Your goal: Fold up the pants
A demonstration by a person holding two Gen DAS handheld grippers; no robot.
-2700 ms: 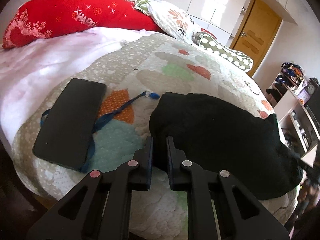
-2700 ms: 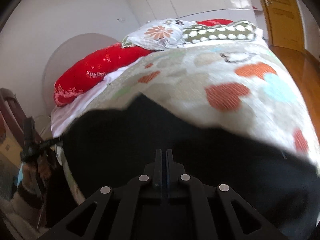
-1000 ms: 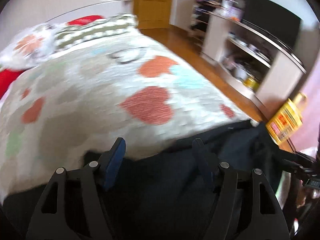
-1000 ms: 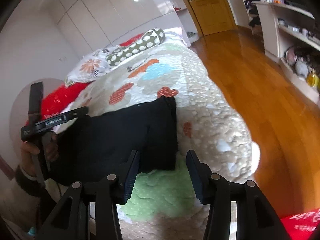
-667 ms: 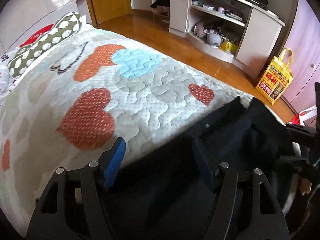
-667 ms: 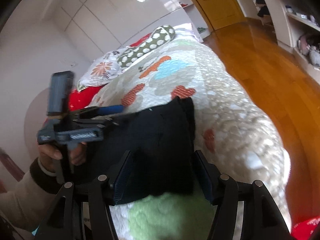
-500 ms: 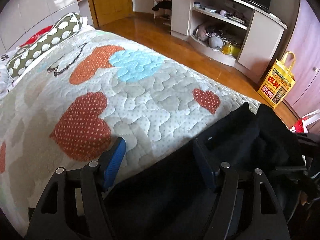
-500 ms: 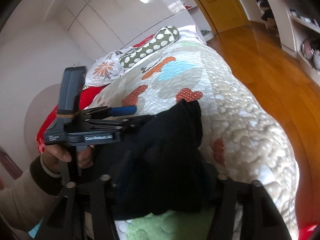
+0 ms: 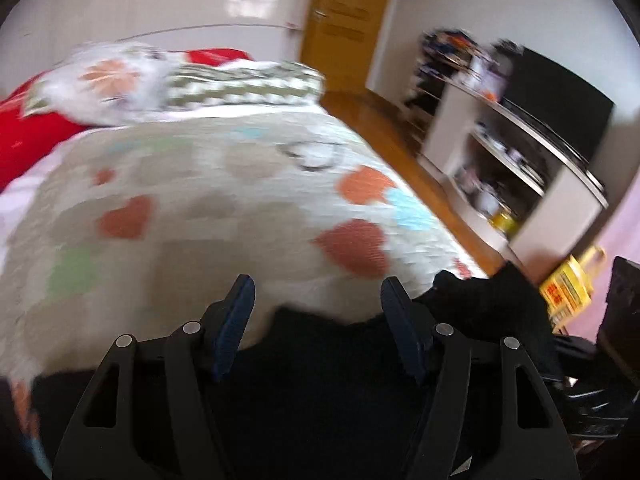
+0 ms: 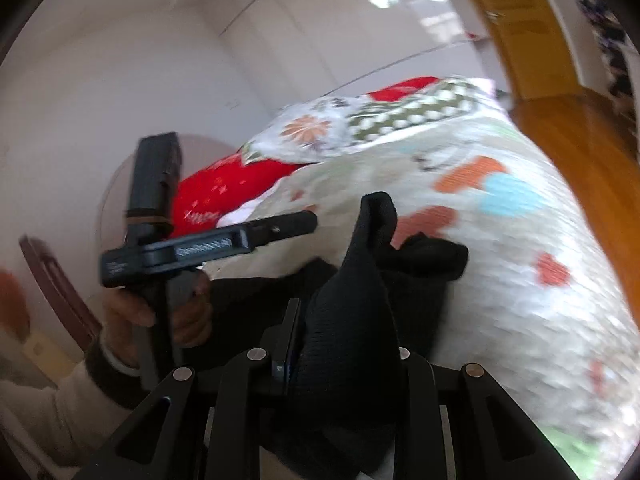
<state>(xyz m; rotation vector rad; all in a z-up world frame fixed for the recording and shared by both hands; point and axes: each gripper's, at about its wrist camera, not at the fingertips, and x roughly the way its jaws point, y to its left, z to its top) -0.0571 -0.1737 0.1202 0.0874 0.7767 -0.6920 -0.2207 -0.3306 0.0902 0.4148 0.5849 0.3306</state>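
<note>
- Left wrist view: left gripper spread wide and holding nothing, above the black pants, which lie at the near edge of the heart-patterned quilt; TV cabinet beyond the quilt.
- Right wrist view: right gripper clamped on a raised fold of the pants; left gripper beside the pants, over the quilt.

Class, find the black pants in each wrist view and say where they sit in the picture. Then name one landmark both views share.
Left wrist view: black pants fill the bottom centre, lying on the quilt below the open left tool.
Right wrist view: black pants rise through the lower centre, clamped in the right tool.
Shared landmark: the wooden door.
</note>
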